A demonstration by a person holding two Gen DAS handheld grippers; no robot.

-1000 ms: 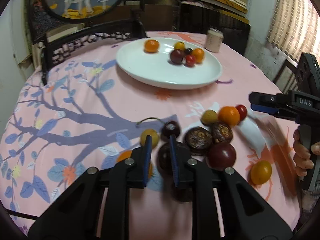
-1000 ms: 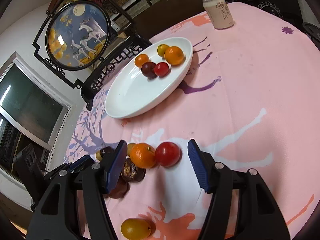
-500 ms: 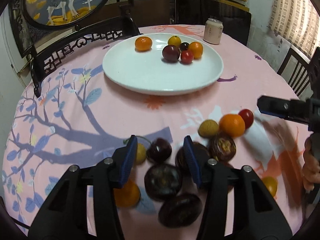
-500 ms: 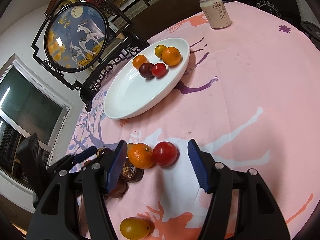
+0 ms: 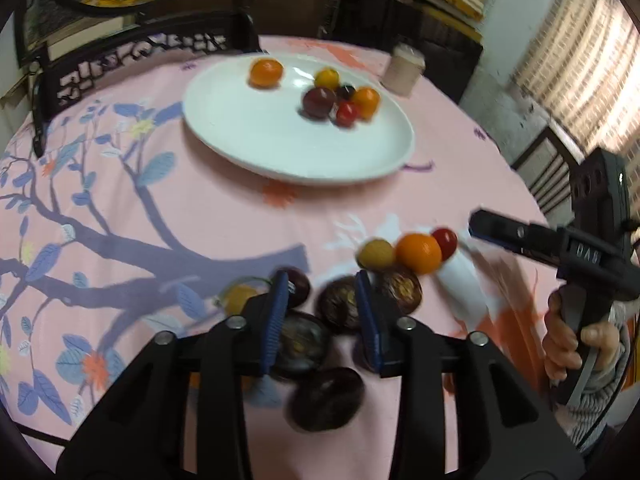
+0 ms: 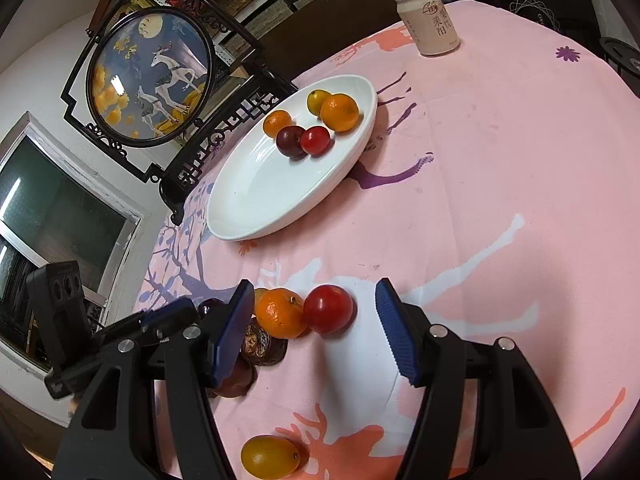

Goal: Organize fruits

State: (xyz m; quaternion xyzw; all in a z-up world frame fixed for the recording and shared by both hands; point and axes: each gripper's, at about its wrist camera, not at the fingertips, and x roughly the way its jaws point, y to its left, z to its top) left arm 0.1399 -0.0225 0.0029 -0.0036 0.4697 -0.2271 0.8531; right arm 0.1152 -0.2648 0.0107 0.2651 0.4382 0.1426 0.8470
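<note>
tablecloth (image 6: 500,168): pink with a blue tree print, stretches out ahead of both claws, everything sits on it

plate (image 6: 256,196): big white oval one, well ahead of both claws, holds two oranges, a yellow fruit, a dark plum and a red one bunched near its far end

left gripper (image 5: 320,312): jaws closing right now, blue pads hovering over the dark fruit pile; a wrinkly dark passion fruit (image 5: 340,308) sits in the gap but I can't see the pads pressing on it, so not clamped

right gripper (image 6: 316,332): jaws apart, about half spread, gripping nothing; a hand (image 5: 568,340) is wrapped around its handle in the left view

dark plum (image 5: 324,398): below the left claw's pads, close to the camera, blurry

loose orange (image 6: 280,312): just inside the right claw's left pad, touching the red fruit

red fruit (image 6: 329,308): between the right claw's pads, closer to the left one, clear gap to the right pad

yellow fruit (image 6: 269,456): on the cloth under the right claw, between its arms, nearer the camera

can (image 6: 430,22): upright, far ahead of the right claw, past the plate
</note>
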